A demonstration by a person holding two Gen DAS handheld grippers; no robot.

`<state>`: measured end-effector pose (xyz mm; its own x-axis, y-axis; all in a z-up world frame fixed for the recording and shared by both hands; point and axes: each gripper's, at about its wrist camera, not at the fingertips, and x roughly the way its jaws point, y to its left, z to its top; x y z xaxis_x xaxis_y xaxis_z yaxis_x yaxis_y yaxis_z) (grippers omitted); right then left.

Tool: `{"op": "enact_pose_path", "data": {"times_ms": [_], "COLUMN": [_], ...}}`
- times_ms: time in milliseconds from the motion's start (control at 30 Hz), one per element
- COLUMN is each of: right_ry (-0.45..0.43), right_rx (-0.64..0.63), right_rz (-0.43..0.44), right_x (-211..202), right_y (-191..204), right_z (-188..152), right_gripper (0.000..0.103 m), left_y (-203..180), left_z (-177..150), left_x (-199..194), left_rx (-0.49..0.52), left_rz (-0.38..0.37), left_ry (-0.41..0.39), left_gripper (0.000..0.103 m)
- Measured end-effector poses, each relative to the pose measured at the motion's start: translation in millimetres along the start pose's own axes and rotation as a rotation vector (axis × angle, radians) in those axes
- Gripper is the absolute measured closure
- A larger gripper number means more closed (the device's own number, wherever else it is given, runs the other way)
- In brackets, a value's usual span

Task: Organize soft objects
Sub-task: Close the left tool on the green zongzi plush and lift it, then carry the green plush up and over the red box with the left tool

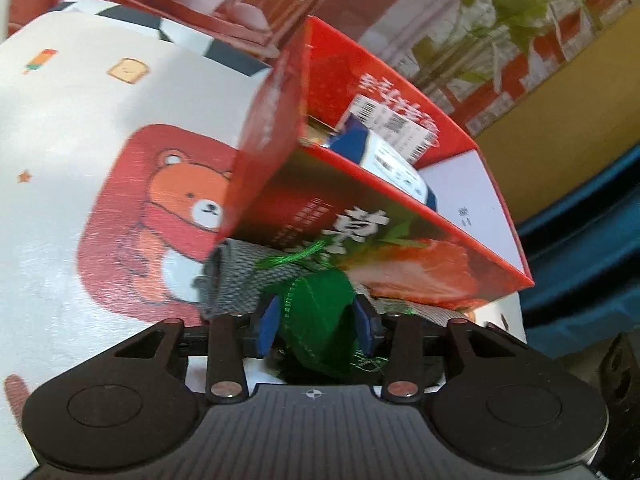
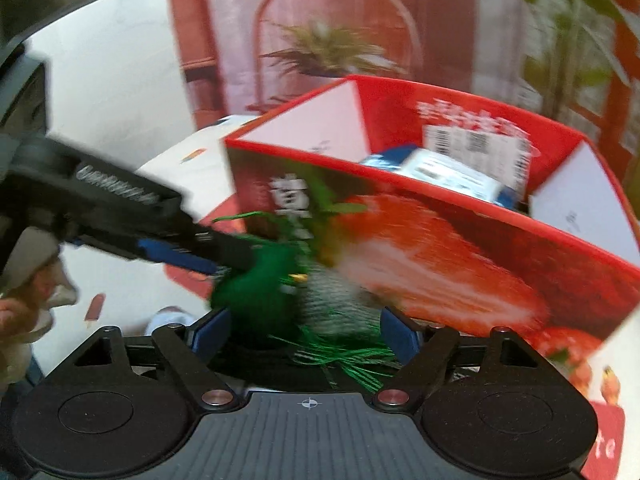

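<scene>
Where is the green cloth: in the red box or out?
Out: the green cloth sits between the left hand-held gripper fingers, before the red box.

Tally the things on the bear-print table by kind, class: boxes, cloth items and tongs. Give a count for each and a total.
Boxes: 2, the red strawberry box and the blue-and-white carton inside it.
Cloth items: 2, the green cloth and the grey knitted piece.
Tongs: 2, left tongs and right tongs.
Total: 6

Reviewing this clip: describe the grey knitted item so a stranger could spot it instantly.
Find the red strawberry box on the bear-print tablecloth. At its near lower corner, beside the green pouch pinched by the left gripper, lies the grey knitted piece: the only ribbed grey fabric.
</scene>
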<state>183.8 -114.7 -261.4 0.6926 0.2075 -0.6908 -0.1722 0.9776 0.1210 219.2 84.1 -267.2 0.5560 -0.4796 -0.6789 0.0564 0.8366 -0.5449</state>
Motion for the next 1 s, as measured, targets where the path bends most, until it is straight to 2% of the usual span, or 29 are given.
{"op": "enact_pose_path", "data": {"times_ms": [100,333,533,667,833,1000], "right_ry": [0.014,0.028,0.014,0.038,0.042,-0.002], "right_rx": [-0.007,0.034,0.069,0.098,0.103,0.101], "right_rz": [0.023,0.073,0.082,0.072,0.075,0.074], "right_x": [5.5,14.9,8.9,17.3,23.5,11.6], "right_y": [4.4,-3.1,-8.4,-12.9,-15.4,-12.7], "right_z": [0.0,1.9,-0.5,-2.9,-2.6,1.6], "right_gripper": [0.027,0.049,0.051,0.050,0.052,0.054], "left_y": [-8.9,-20.4,-29.8,-27.0,-14.1,-41.2], "left_z": [-1.5,-2.6,-4.0,-7.6,-2.7,-1.4], "left_x": [6.9,8.2,6.3,17.0,21.3,4.0], "left_rx": [0.039,0.073,0.105,0.105,0.039,0.149], "left_rz": [0.006,-0.004,-0.010,0.018,-0.008,0.006], "left_ry": [0.002,0.005,0.005,0.029,0.040,-0.010], "left_gripper": [0.064,0.067,0.067,0.067,0.067,0.067]}}
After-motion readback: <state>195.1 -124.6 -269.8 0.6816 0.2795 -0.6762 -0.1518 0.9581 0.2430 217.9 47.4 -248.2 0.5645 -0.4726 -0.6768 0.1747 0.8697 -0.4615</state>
